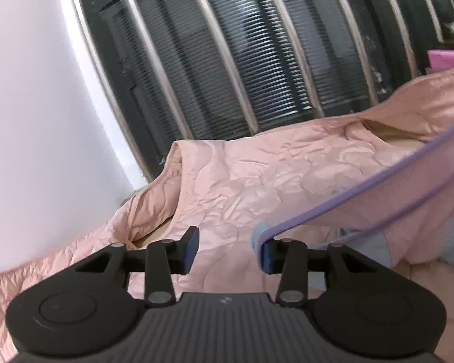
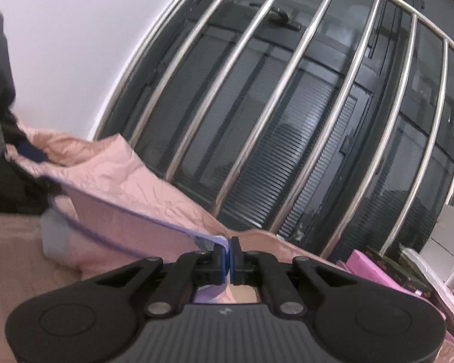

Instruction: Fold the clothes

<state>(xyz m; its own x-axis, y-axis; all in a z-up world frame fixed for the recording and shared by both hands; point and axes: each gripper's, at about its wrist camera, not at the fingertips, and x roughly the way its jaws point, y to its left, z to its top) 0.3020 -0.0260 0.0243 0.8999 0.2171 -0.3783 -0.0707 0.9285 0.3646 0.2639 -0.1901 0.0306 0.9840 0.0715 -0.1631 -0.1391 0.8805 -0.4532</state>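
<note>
**Pink garment stretched between 2 grippers, only 1 side pinched**

Left wrist view: left gripper point(image 1: 227, 249) hovered over the crinkled pink quilted garment point(image 1: 257, 181), fingers spread apart, nothing pinched. Lilac trim point(image 1: 363, 187) ran from the right-hand pad point(image 1: 269, 257) up to the right, touching or just beside that pad; could not tell which. Window bars point(image 1: 227, 60) stood behind.

Right wrist view: right gripper point(image 2: 229, 257) pressed together, pinching the lilac trim point(image 2: 178, 227) at the garment's point(image 2: 121, 181) edge. Cloth sloped away leftward toward a dark blurred shape, probably the other tool. Pink boxes point(image 2: 378, 269) lay at the lower right.

Risk, as judged: trim sat at 1 pad's edge, not centred, so closing could miss the hem or catch 1 layer only. Uneven tension might then skew the fold or drag the thin edge from the right pinch.
</note>
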